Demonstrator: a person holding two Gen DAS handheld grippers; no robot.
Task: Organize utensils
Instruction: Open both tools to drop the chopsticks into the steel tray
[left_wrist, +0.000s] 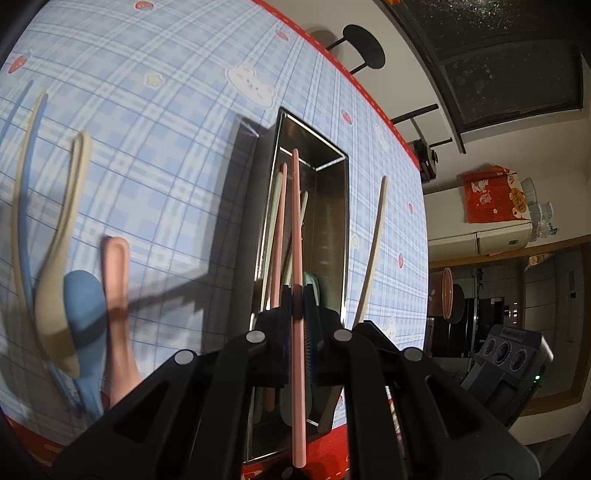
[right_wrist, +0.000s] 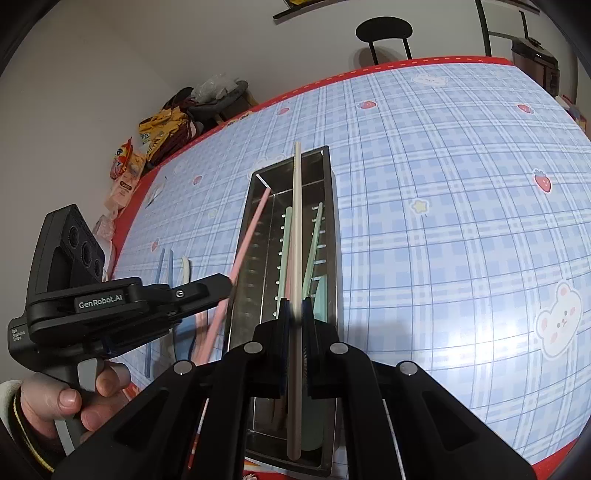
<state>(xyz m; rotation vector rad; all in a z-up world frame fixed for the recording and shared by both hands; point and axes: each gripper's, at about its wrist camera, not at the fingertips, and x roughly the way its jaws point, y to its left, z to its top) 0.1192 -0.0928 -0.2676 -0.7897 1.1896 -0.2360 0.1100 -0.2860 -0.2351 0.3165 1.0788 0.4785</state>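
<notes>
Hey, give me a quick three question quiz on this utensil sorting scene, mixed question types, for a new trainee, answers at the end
1. True or false: the left claw grips a pink chopstick.
2. The right claw holds which chopstick? A beige B blue C green
3. Fill in: both chopsticks hang over the metal ____.

Key
1. True.
2. A, the beige chopstick.
3. Tray: the metal tray, already holding green and pink utensils. Beige, blue and pink spoons lie outside on the tablecloth.

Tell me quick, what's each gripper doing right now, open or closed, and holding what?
Left gripper: closed on a pink chopstick, above the metal tray.
Right gripper: closed on a beige chopstick, above the same tray.
</notes>
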